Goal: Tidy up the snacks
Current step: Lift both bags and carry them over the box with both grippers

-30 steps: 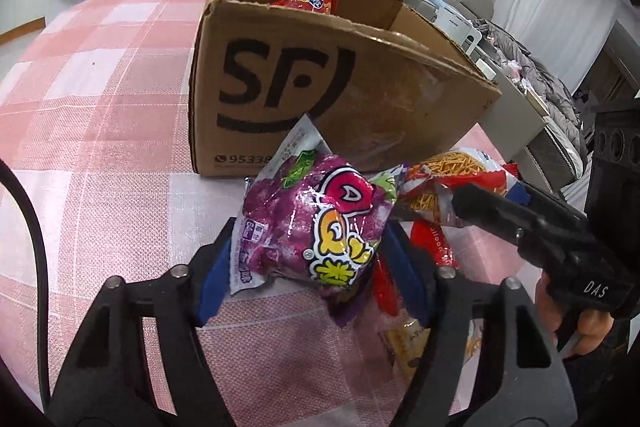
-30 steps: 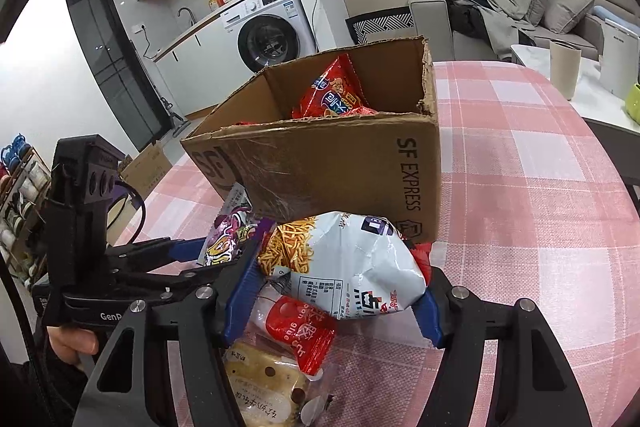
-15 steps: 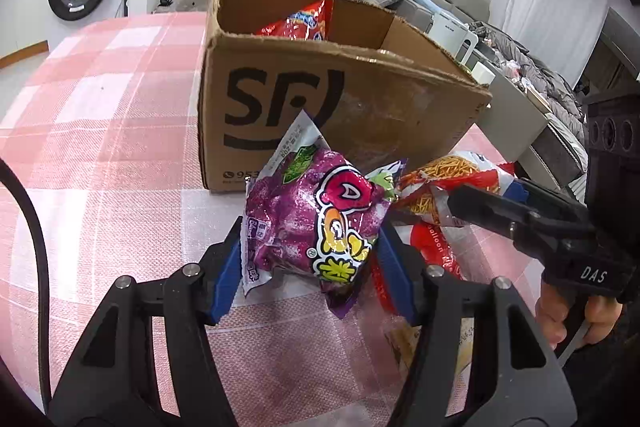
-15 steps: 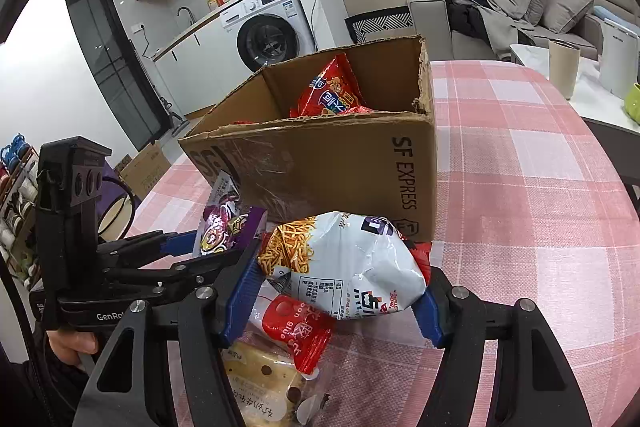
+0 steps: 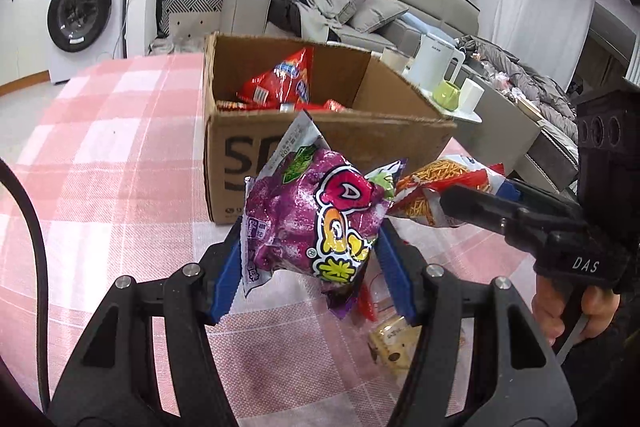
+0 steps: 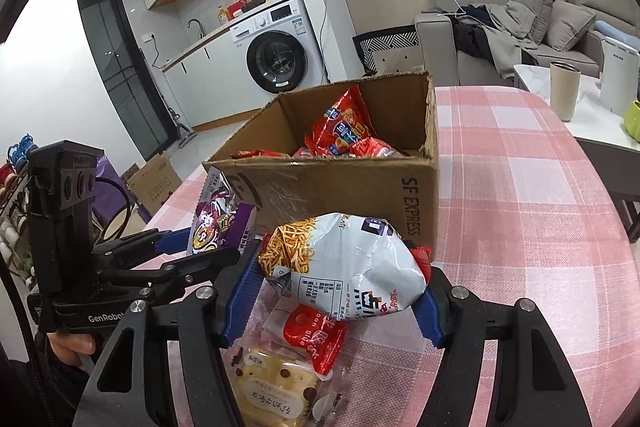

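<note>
The pink-and-white checked surface (image 5: 120, 155) carries an open brown cardboard box (image 5: 320, 147) with red snack packets (image 5: 280, 83) already inside. Since a second ago the left tool (image 5: 312, 259) has come up off the surface with the purple crinkled snack bag (image 5: 312, 215), so the box's inside now shows beyond the near wall; its jaws closed a little further on the way. That suggests this bag is bound for the box next.

The left tool's blue pads (image 5: 228, 279) press both sides of the purple bag, roughly a quarter open, and the bag hangs just before the box's near wall. The right tool (image 6: 340, 291), a bit wider, clamps a white crisp bag printed with orange sticks (image 6: 344, 267), unmoved, low over a small red packet (image 6: 316, 335) and a clear-wrapped cake (image 6: 272, 395) left on the surface.
</note>
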A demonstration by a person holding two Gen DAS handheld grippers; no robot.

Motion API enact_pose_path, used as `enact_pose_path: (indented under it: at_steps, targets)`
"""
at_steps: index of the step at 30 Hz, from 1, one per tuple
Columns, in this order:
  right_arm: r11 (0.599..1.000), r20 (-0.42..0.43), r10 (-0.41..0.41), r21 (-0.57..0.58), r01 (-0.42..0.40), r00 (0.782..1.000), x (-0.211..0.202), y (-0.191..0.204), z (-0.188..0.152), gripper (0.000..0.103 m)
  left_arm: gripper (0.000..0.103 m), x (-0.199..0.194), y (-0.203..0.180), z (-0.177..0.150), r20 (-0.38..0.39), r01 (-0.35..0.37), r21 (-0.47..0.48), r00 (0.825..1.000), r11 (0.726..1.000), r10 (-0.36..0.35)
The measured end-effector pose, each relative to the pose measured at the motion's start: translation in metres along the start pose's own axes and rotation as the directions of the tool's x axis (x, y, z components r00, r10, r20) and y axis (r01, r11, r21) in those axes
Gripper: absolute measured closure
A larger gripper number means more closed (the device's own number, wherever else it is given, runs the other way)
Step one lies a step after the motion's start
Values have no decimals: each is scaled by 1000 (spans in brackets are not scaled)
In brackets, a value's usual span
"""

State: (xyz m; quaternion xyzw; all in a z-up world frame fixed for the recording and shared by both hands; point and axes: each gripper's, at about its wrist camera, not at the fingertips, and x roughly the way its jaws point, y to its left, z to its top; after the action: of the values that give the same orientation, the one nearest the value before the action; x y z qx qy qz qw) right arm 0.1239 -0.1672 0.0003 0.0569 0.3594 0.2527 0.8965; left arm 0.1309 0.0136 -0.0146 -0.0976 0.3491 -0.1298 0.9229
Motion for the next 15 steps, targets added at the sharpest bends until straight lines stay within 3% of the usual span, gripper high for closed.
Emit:
enact_pose_path:
  at_steps: [15]
  targets:
    - [999,105,16,-30,-13,994,-45,17,18,35,44,-66,-5,7,93,-36,18,995,999,34]
